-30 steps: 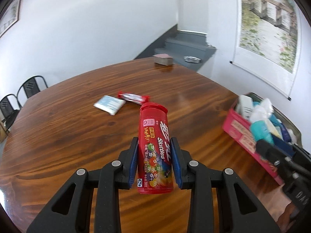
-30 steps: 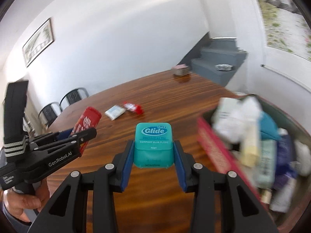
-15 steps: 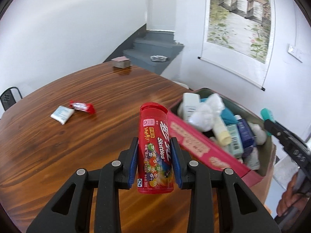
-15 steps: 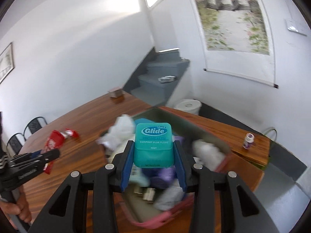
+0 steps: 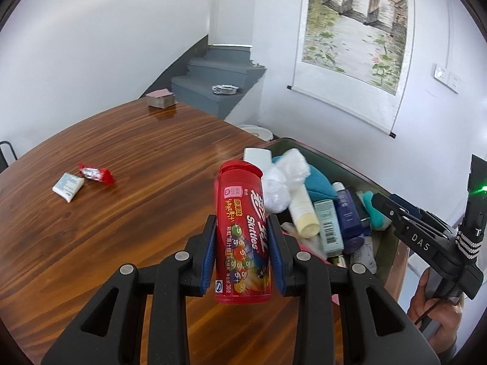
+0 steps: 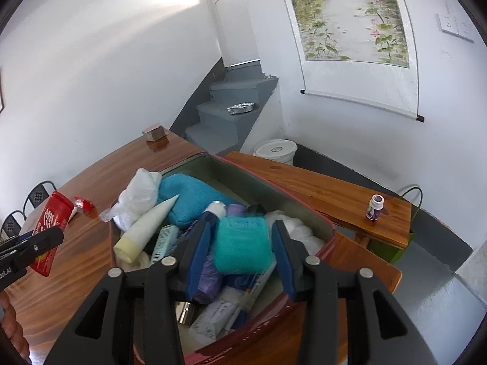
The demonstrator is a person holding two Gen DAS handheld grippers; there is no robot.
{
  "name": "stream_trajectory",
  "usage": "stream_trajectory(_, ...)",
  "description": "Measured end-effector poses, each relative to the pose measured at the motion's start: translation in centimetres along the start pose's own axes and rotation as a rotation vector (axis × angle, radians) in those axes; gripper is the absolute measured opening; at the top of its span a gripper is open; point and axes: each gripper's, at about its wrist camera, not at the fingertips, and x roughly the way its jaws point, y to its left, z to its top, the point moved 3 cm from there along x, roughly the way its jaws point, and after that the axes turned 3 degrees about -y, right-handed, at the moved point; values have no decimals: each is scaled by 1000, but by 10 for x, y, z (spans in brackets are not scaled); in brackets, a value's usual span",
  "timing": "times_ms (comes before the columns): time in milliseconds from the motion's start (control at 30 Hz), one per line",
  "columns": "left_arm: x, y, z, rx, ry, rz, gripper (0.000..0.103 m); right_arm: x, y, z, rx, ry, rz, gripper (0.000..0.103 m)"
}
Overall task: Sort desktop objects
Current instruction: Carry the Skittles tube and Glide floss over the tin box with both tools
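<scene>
Left of the pink bin (image 5: pixel 307 245), a white packet (image 5: pixel 68 186) and red wrapper (image 5: pixel 96 174) lie on the tabletop (image 5: pixel 127 213). The left gripper (image 5: pixel 242 252) pinches the red Skittles tube (image 5: pixel 242 237) upright just beside the bin. Over the bin, the right gripper (image 6: pixel 240 252) has just been opening; the blurred teal floss box (image 6: pixel 242 248) sits between its spread pads, apart from them.

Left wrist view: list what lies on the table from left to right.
White packet → red candy wrapper → stack of cards → Skittles tube held in the left tool → storage box full of toiletries.
</scene>
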Motion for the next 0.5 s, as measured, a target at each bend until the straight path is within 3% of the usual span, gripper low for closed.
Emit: stream_trajectory(500,13,-82,-6,87,27,-245,34,-30,-30,1,110,-96,15,60)
